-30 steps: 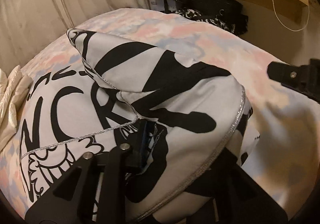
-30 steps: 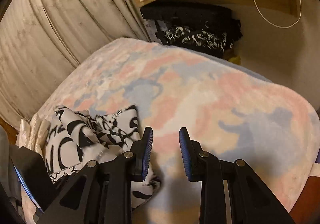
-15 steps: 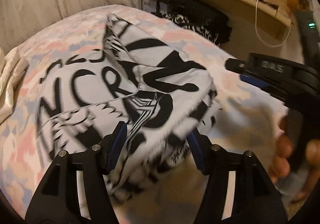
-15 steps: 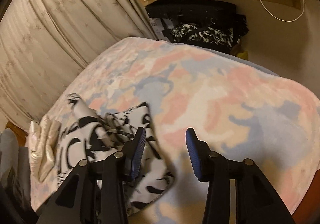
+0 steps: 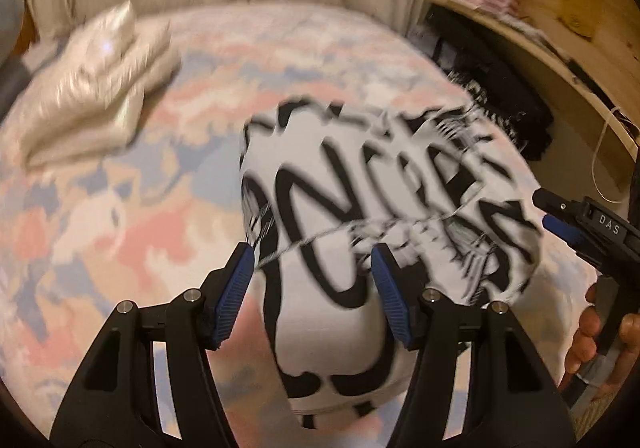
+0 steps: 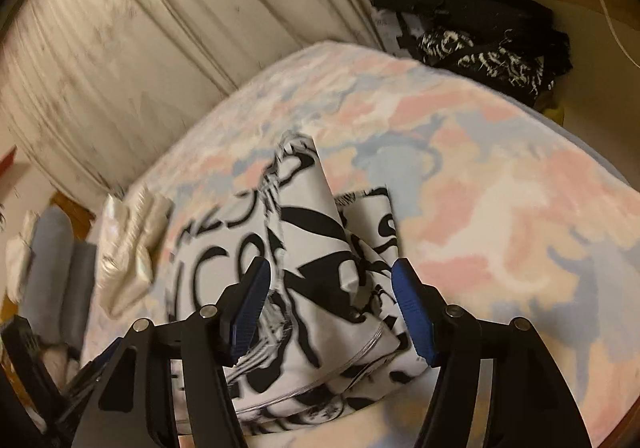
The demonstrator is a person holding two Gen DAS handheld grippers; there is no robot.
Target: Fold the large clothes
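**Operator:** Status, left wrist view first.

**Inspector:** Left gripper hangs over the near part of the printed garment, jaws apart, nothing clamped between the pads. The garment lies folded on the pastel blanket, right of centre. A cream folded item sits well apart at the far left. The right gripper enters from the right edge, held by a hand. Picture is blurred; seam detail is unreliable.

**Operator:** Right wrist view?

**Inspector:** Right gripper has its jaws opening, with the garment seen between them but not pressed by either pad. The garment lies bunched, one corner standing up, on the blanket. Curtain stands behind the bed.

**Operator:** Failure modes?

**Inspector:** Judgement only: the raised corner may slump and spoil the fold once released. A pad catching loose fabric would drag layers out of line. Slack folds near the bed edge could slide off.
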